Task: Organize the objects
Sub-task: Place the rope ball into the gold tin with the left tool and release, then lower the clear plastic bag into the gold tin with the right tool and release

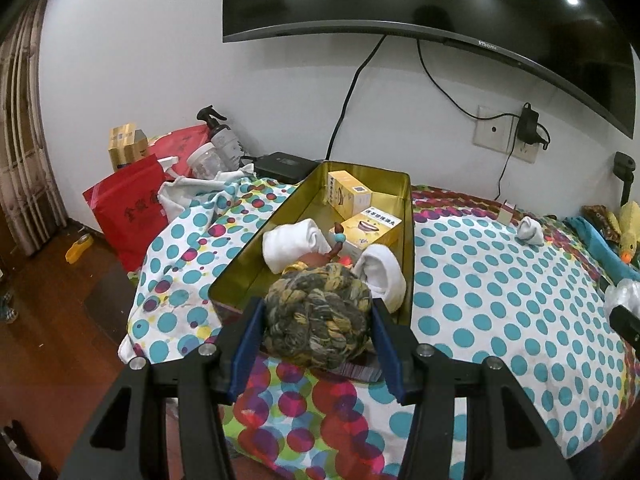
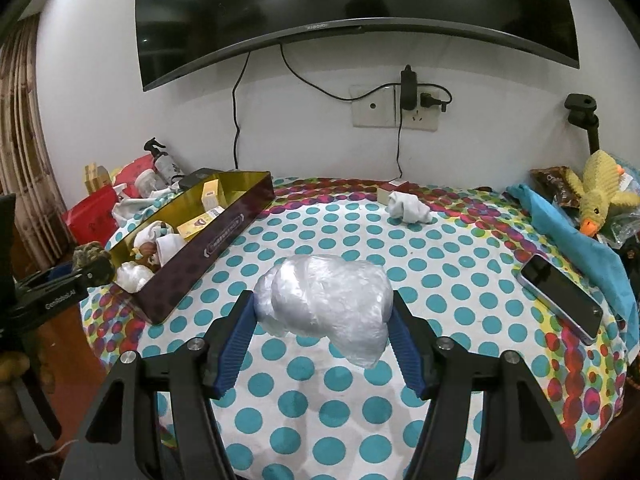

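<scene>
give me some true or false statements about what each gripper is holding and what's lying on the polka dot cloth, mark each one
1. The left gripper is closed on a braided rope ball. True.
2. The right gripper has empty jaws. False: it holds a crumpled clear plastic bag.
3. The gold tin already contains yellow boxes and rolled white socks. True.
4. The phone lies inside the tin. False: it lies on the polka dot cloth near the right edge.
5. A white sock lies on the cloth, outside the tin. True.
6. The toy duck sits in the tin. False: it is at the far right, beside the blue cloth.
</scene>
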Motion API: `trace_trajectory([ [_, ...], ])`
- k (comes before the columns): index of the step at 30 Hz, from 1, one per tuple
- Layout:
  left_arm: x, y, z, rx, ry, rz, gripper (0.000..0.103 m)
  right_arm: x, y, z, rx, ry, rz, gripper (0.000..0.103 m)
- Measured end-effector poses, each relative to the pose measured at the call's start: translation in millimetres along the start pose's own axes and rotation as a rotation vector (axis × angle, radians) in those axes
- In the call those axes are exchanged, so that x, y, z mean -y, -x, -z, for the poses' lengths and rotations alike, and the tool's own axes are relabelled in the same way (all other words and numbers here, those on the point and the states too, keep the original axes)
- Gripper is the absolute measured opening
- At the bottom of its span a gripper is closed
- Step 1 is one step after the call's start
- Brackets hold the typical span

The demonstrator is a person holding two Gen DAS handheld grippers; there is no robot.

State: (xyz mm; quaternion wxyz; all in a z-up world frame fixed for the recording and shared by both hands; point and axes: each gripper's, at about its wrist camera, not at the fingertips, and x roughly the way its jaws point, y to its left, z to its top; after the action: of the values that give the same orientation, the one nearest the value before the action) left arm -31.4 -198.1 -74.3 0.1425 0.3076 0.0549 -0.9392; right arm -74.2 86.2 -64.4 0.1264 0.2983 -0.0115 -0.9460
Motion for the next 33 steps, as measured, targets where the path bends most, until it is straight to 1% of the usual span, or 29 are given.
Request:
trace_trajectory([
  [2, 1, -10, -7, -0.010, -0.004, -0.008, 0.053, -6, -4, -3, -0.004, 0.002, -0.017, 0.062],
  [5, 1, -24, -26, -0.006, 0.008, 0.005, 0.053, -20, -7, -9, 0.004, 0.028, -0.036, 0.062],
  [8, 2, -50, -54, -0.016, 0.004, 0.000, 0.053, -35, -12, -17, 0.011, 0.059, -0.047, 0.062],
  [10, 2, -69, -79, -0.054, 0.017, 0.019, 0.053, -44, -17, -26, 0.019, 0.073, -0.053, 0.062],
  [12, 9, -89, -100, -0.095, -0.020, 0.037, 0.054, -56, -24, -37, 0.023, 0.095, -0.062, 0.063],
  [13, 11, -104, -109, -0.130, -0.023, 0.052, 0.054, -61, -28, -41, 0.025, 0.106, -0.065, 0.063],
  [15, 8, -128, -119, -0.168, 0.003, 0.127, 0.060, -72, -38, -53, 0.032, 0.126, -0.069, 0.063],
  [17, 5, -133, -127, -0.142, -0.015, 0.061, 0.073, -83, -46, -66, 0.039, 0.142, -0.074, 0.063],
  [18, 0, -130, -130, -0.120, -0.006, 0.077, 0.075, -88, -49, -73, 0.044, 0.152, -0.079, 0.063],
  [19, -8, -125, -130, -0.099, 0.021, 0.094, 0.077, -93, -54, -78, 0.045, 0.163, -0.081, 0.063],
  [20, -16, -119, -129, -0.084, 0.030, 0.081, 0.078, -99, -59, -84, 0.045, 0.174, -0.084, 0.063],
  [22, -28, -107, -118, -0.083, 0.017, 0.009, 0.078, -111, -71, -93, 0.047, 0.195, -0.091, 0.063],
  [23, -34, -98, -109, -0.075, 0.020, -0.002, 0.078, -117, -77, -97, 0.043, 0.203, -0.098, 0.063],
  [24, -41, -87, -97, -0.064, 0.029, 0.013, 0.079, -124, -84, -100, 0.040, 0.208, -0.106, 0.063],
  [28, -59, -67, -48, -0.105, 0.055, -0.029, 0.079, -151, -111, -101, 0.010, 0.249, -0.122, 0.063],
  [30, -62, -72, -37, -0.167, 0.041, -0.029, 0.079, -164, -124, -99, -0.008, 0.273, -0.124, 0.063],
  [33, -66, -68, -33, -0.128, 0.054, -0.045, 0.079, -177, -142, -95, -0.043, 0.276, -0.136, 0.063],
])
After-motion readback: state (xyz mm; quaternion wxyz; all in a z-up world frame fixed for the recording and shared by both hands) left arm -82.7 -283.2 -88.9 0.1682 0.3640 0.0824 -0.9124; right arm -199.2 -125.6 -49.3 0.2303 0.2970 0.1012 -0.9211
